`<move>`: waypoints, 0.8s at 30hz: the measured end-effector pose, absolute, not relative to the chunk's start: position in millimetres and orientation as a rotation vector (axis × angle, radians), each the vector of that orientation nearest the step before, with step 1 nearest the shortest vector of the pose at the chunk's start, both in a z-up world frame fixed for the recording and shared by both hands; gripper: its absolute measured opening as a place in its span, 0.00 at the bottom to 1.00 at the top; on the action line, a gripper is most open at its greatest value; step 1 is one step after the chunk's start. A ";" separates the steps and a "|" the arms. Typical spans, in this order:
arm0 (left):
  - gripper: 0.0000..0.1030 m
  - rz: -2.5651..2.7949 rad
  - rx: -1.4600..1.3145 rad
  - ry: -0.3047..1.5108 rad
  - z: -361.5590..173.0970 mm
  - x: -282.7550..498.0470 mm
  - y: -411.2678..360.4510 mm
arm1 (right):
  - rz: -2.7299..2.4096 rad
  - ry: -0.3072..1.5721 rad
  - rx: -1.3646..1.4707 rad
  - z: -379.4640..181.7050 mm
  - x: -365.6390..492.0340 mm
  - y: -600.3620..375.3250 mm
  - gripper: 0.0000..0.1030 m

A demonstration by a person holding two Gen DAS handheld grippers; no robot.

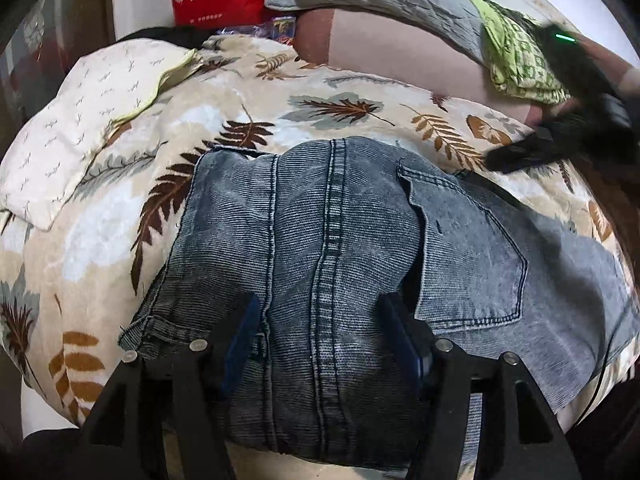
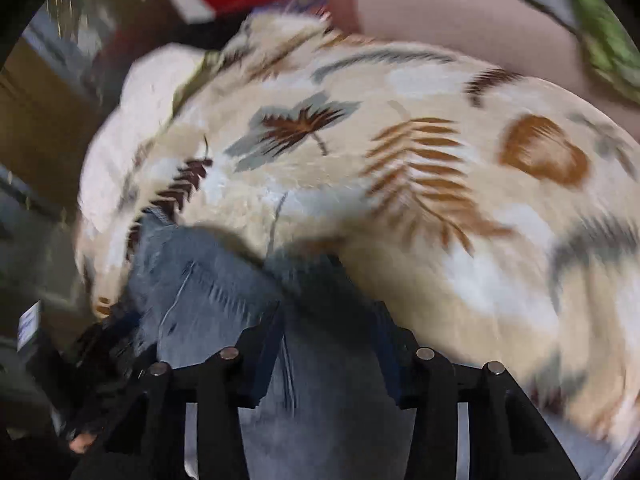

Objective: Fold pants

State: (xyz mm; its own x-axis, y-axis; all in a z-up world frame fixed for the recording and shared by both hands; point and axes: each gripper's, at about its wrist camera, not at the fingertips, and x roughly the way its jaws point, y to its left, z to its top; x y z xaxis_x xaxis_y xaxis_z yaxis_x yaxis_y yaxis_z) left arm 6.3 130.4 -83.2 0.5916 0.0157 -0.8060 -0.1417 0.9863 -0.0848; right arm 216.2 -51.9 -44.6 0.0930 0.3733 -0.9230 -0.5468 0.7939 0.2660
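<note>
The left tool (image 1: 320,332) stands with its jaws apart over the jeans (image 1: 340,240), straddling the double-stitched centre seam; whether the blue pads (image 1: 244,332) touch the denim cannot be told. The right tool (image 2: 330,344) also has its jaws apart, with denim below and between them but nothing clamped. The jeans lie folded, grey-blue and faded, back pocket (image 1: 468,252) facing up, on a cream leaf-patterned blanket (image 1: 340,108) on the bed. The right wrist view is heavily blurred, so the denim's edges there are hard to make out.
</note>
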 end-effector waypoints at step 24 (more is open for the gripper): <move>0.69 0.083 -0.168 0.908 -83.3 2.9 135.3 | 0.448 1.183 -0.153 -73.9 222.2 -39.1 0.12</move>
State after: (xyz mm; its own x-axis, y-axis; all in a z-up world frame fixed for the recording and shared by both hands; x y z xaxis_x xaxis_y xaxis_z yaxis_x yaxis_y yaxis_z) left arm 2.9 135.3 -83.3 0.6131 0.0009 -0.7900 -0.1424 0.9837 -0.1094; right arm 222.2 -39.1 -73.9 0.3023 0.2571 -0.9179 -0.4147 0.9025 0.1162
